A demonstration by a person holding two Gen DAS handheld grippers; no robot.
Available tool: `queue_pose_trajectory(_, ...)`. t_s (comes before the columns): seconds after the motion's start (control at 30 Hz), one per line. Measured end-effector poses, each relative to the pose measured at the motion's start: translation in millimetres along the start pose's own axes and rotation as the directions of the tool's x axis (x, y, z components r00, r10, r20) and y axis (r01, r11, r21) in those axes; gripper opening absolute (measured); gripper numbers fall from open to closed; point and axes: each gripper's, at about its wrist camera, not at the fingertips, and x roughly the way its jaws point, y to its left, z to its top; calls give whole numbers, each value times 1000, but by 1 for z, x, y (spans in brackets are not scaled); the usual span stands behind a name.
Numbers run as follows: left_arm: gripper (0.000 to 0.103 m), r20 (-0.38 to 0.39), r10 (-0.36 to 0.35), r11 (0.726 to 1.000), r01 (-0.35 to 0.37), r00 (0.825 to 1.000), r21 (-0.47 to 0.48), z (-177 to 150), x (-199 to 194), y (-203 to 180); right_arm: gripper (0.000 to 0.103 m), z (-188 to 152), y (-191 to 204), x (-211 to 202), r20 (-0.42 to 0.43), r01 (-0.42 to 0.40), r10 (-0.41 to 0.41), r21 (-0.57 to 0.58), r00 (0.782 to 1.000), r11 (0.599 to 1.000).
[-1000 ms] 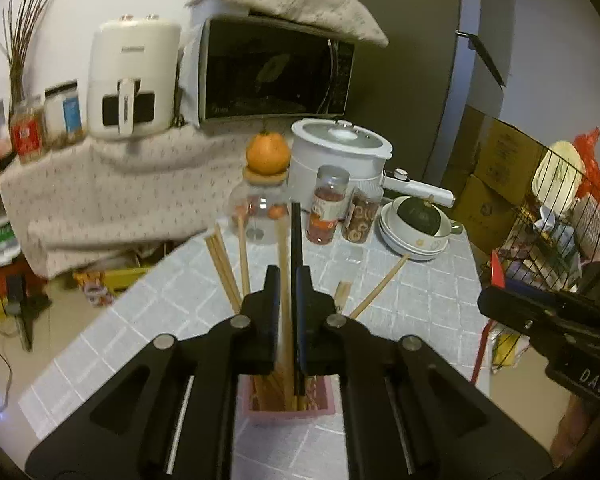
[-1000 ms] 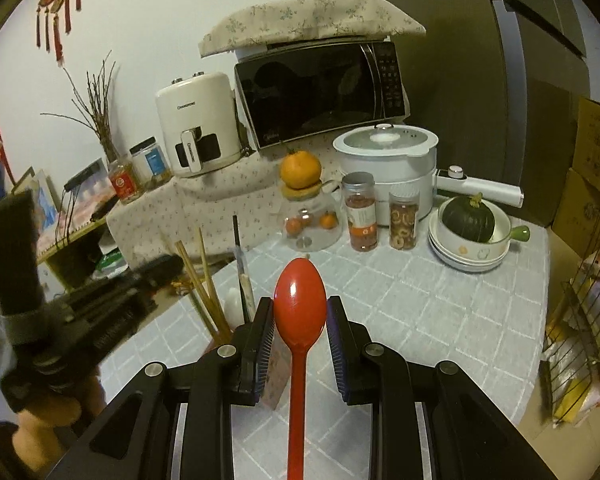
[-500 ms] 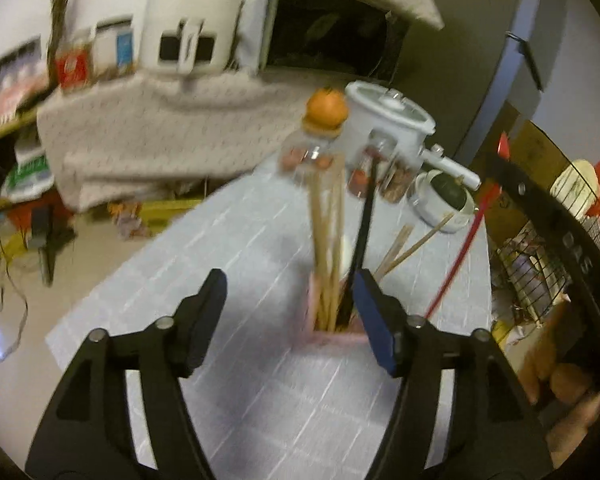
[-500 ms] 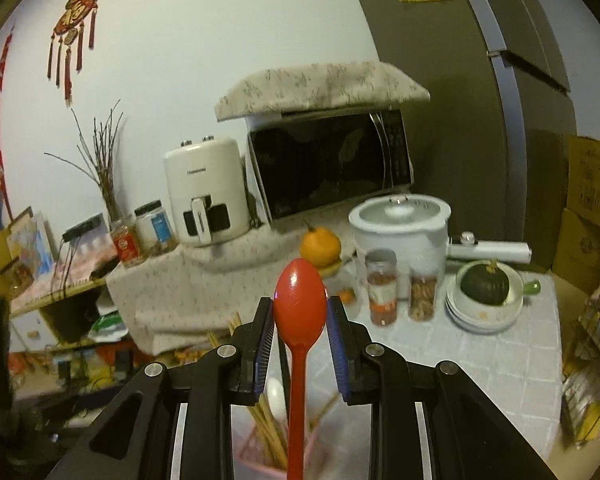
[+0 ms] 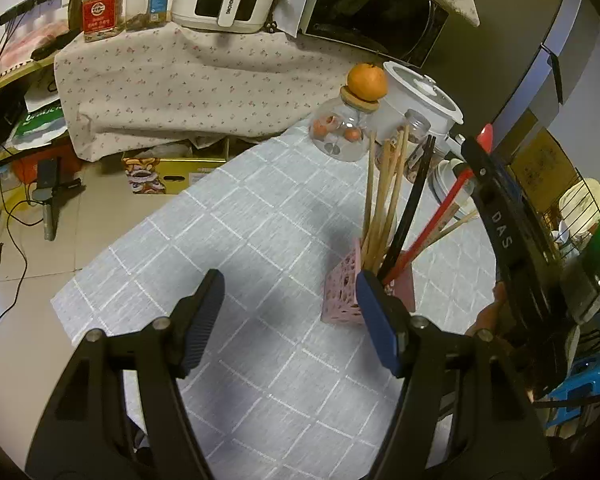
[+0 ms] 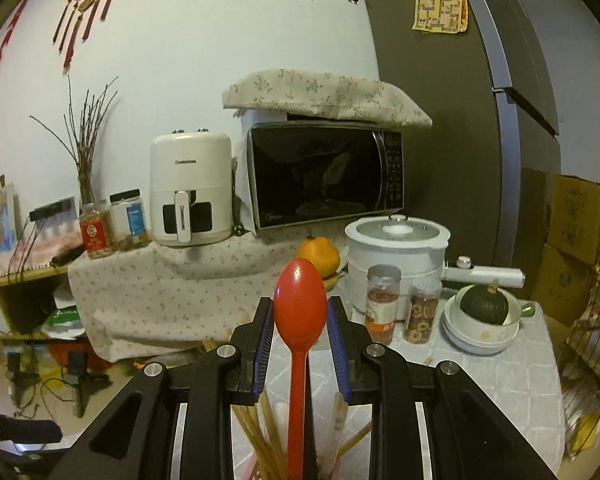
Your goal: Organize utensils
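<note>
My left gripper (image 5: 286, 318) hangs with its jaws spread wide and nothing between them, just to the left of the pink utensil holder (image 5: 342, 294) on the grey checked tablecloth (image 5: 236, 232). The holder contains a bunch of wooden chopsticks (image 5: 384, 192), a pair of black chopsticks (image 5: 414, 200) and the handle of the red spoon (image 6: 300, 312), all leaning. My right gripper (image 6: 300, 328) is directly above the holder, its blue pads beside the spoon's bowl; whether they pinch it I cannot tell. Beyond the holder stand a glass jar (image 5: 340, 136) holding small fruits with an orange (image 5: 367, 81) on its lid, and stacked bowls (image 6: 480, 332) holding a green squash (image 6: 484, 304).
</note>
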Motion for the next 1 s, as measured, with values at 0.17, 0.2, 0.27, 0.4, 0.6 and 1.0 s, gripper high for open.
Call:
queue_pose_trajectory(0.17, 71, 0, 11, 1000, -11, 1000, -1, -1, -1, 0, 45, 2, -4, -8, -26, -19, 19, 16, 999, 1000)
queue_pose_trajectory(0.2, 73, 0, 15, 1000, -15, 1000, 3, -1, -1, 0, 47, 5, -6, -12, -34, -26, 27, 18, 999, 999)
queue_pose_trajectory(0.27, 79, 1, 34, 999, -34, 999, 8, -3, -4, -2, 57, 12, -13, -22, -54, -47, 48, 29, 997, 998)
queue_pose_trajectory(0.4, 82, 19, 70, 997, -71, 997, 26, -8, -16, -13, 74, 24, -28, -49, -86, -50, 52, 25, 995, 998)
queue_pose_trajectory(0.6, 100, 102, 86, 993, -94, 991, 75, -17, -54, -41, 103, 39, -60, -95, -146, -48, 54, 43, 988, 998)
queue_pose_trajectory(1.0, 102, 312, 154, 959, -218, 937, 179, -46, -122, -95, 103, 60, -86, -174, -248, 113, -134, -96, 960, 989)
